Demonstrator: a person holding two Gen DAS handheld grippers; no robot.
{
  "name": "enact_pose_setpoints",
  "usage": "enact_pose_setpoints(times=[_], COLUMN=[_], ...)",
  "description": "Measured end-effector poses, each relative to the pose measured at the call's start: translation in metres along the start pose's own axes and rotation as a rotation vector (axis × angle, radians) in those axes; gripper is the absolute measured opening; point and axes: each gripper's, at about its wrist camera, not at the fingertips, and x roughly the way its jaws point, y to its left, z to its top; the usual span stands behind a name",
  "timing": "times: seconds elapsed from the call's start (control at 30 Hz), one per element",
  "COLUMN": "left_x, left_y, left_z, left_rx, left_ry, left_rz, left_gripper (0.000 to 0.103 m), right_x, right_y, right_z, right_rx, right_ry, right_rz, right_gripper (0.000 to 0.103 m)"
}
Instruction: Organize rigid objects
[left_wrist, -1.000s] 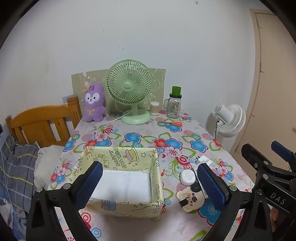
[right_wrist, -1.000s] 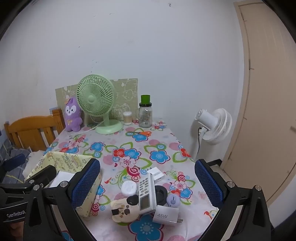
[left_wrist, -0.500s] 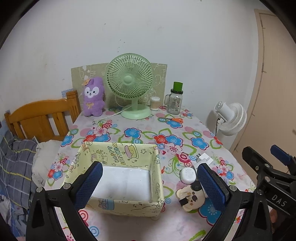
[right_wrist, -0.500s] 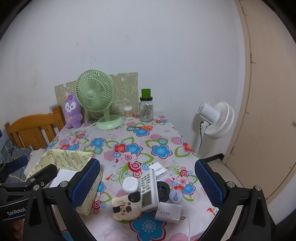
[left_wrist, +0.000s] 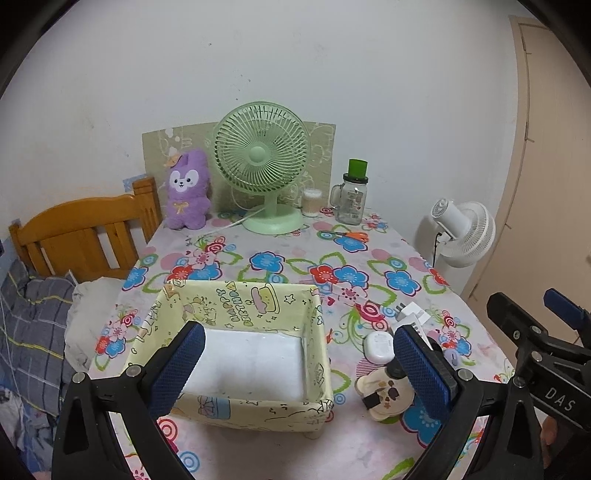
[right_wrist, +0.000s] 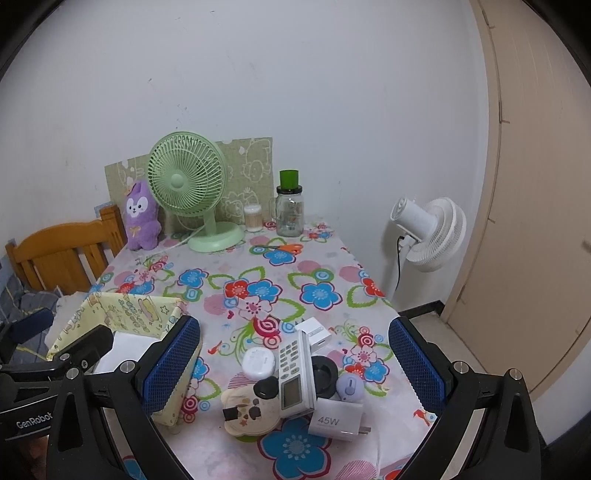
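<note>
Left gripper spread wide, nothing between the blue pads, hanging above the yellow fabric box. Right gripper equally wide, gripping nothing, poised over the cluster of small objects at 6 o'clock of its view.

Partly hidden in the left view: the remote behind the right-hand pad, only a sliver showing; purple round gadget barely peeking out. In the right view, the box cut off by the left pad and by the other gripper's frame at 9 o'clock. Box floor white; contents, if any, impossible to make out.

Now the pile, right view: white remote control lying lengthwise, keypad toward 12 o'clock, display toward 6. White oval case touching it at 9 o'clock. Beige bear-shaped piece at 7 o'clock, a black ear overlapping the remote's edge. Black round dish at 3 o'clock, purple round gadget just beside it. White 45W charger at 5 o'clock, prongs pointing to 3. Smaller white plug at 12 o'clock of the remote. All resting on the flowered tablecloth.
</note>
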Motion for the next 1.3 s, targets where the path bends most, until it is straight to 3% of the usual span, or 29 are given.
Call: enact_pose_setpoints(times=[0.57, 1.3], left_x=[-0.007, -0.012], left_y=[-0.005, -0.012], left_z=[0.002, 0.006], left_rx=[0.018, 0.027], left_ry=[-0.023, -0.028], left_rz=[0.037, 0.019], left_gripper=[0.103, 0.103], right_x=[-0.003, -0.015], right_y=[0.0, -0.007], right_z=[0.001, -0.001], right_rx=[0.0, 0.019], right_ry=[-0.015, -0.036], right_rz=[0.002, -0.017], right_gripper=[0.103, 0.103])
